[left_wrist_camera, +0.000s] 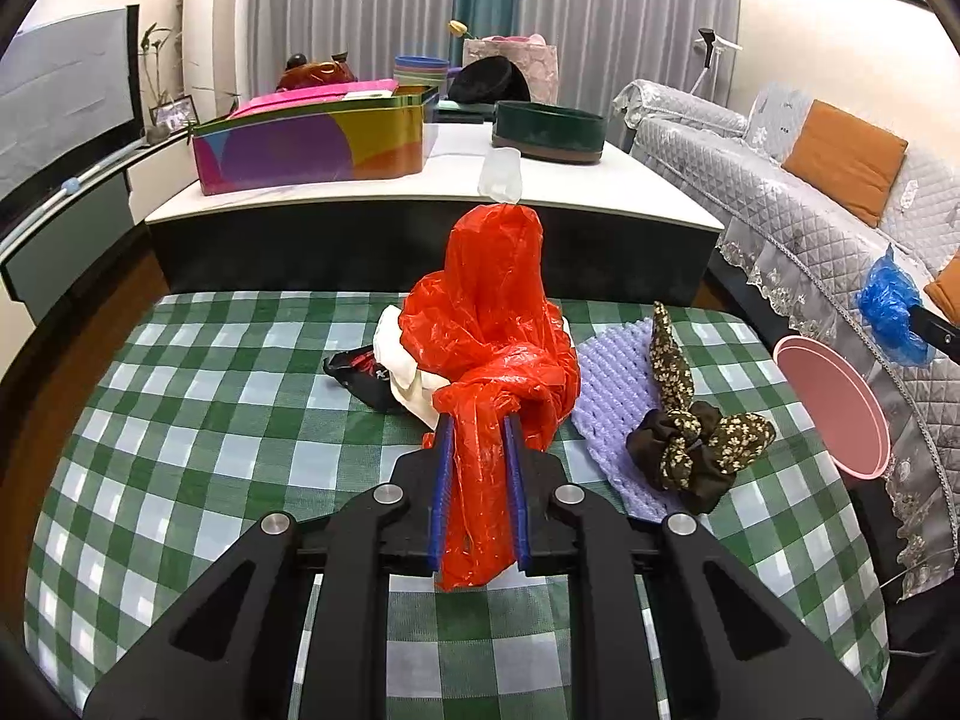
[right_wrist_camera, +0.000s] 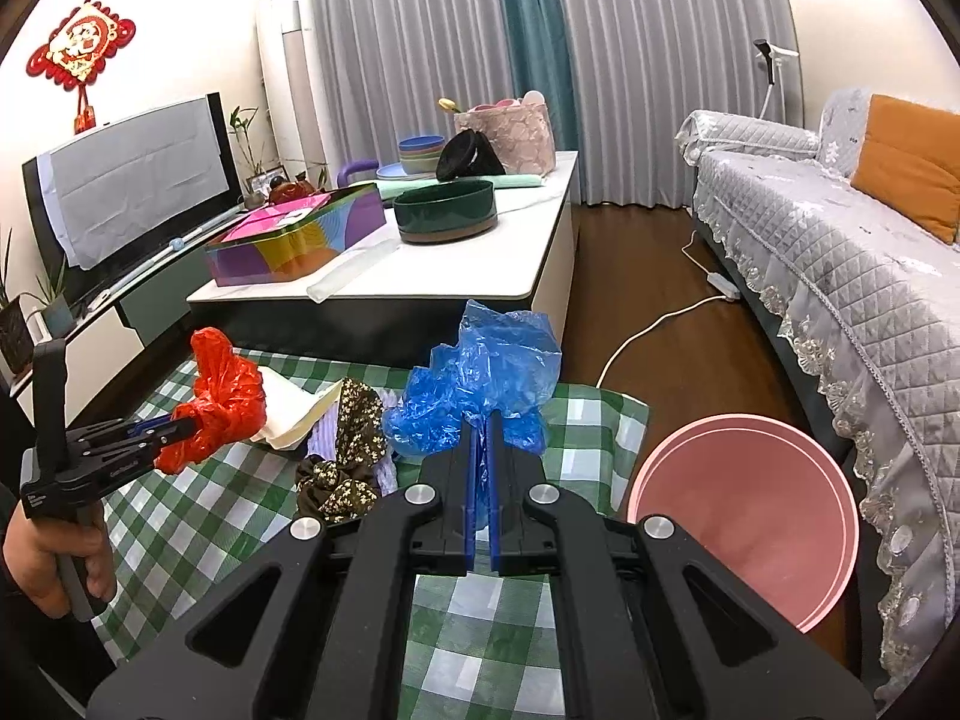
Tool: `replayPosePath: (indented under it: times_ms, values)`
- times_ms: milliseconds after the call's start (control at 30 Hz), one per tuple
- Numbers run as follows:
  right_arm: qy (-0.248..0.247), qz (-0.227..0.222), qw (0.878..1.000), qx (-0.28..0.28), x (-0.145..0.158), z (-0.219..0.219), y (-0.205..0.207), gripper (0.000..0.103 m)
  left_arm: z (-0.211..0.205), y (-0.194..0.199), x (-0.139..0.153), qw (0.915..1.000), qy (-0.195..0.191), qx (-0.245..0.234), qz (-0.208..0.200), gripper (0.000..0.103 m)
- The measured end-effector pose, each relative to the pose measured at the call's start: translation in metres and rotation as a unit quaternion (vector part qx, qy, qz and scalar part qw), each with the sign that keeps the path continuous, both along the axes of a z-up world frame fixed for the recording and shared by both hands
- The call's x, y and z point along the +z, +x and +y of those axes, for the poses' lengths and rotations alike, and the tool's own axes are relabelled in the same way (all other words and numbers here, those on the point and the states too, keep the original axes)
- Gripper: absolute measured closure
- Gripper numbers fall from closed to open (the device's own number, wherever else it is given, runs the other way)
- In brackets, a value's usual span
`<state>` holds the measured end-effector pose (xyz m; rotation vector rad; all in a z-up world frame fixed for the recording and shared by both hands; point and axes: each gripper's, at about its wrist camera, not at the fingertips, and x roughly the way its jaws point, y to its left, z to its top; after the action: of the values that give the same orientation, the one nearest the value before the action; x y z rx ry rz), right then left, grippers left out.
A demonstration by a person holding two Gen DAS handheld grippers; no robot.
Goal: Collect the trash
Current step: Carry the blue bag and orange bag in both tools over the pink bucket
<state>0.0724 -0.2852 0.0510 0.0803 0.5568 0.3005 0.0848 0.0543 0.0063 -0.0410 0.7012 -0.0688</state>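
Observation:
My left gripper (left_wrist_camera: 478,423) is shut on a red plastic bag (left_wrist_camera: 492,312) and holds it above the green checked cloth (left_wrist_camera: 210,408); the gripper (right_wrist_camera: 180,423) and the red bag (right_wrist_camera: 225,390) also show in the right wrist view. My right gripper (right_wrist_camera: 483,420) is shut on a blue plastic bag (right_wrist_camera: 480,378), lifted over the cloth's right part; the blue bag (left_wrist_camera: 891,306) shows at the right in the left wrist view. A pink bin (right_wrist_camera: 744,516) stands on the floor to the right of the cloth (right_wrist_camera: 180,516).
On the cloth lie a white wrapper (left_wrist_camera: 402,360), a black packet (left_wrist_camera: 360,375), purple foam (left_wrist_camera: 612,396) and a floral scrunchie (left_wrist_camera: 690,438). A white coffee table (right_wrist_camera: 540,276) with boxes stands behind. A grey sofa (right_wrist_camera: 840,276) is at the right, a cable (right_wrist_camera: 648,324) on the floor.

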Motion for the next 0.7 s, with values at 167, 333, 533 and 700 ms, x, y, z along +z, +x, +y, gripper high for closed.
replayPosePath:
  times_ms: [167,333,533,700]
  values:
    - [-0.001,-0.009,1.000,-0.007,0.005,-0.005,-0.005,0.100,-0.002,-0.007,0.006,1.0000,-0.005,-0.001,-0.008,0.087]
    - [-0.004,-0.017,1.000,-0.015,0.010,-0.012,-0.008,0.100,-0.005,-0.013,0.014,0.9998,-0.010,-0.003,-0.017,0.087]
    - [-0.006,-0.025,0.999,-0.024,0.015,-0.017,-0.013,0.100,-0.012,-0.020,0.022,0.9994,-0.016,-0.012,-0.028,0.087]
    - [-0.009,-0.031,0.999,-0.032,0.019,-0.022,-0.016,0.100,-0.021,-0.024,0.028,0.9990,-0.020,-0.022,-0.035,0.087]
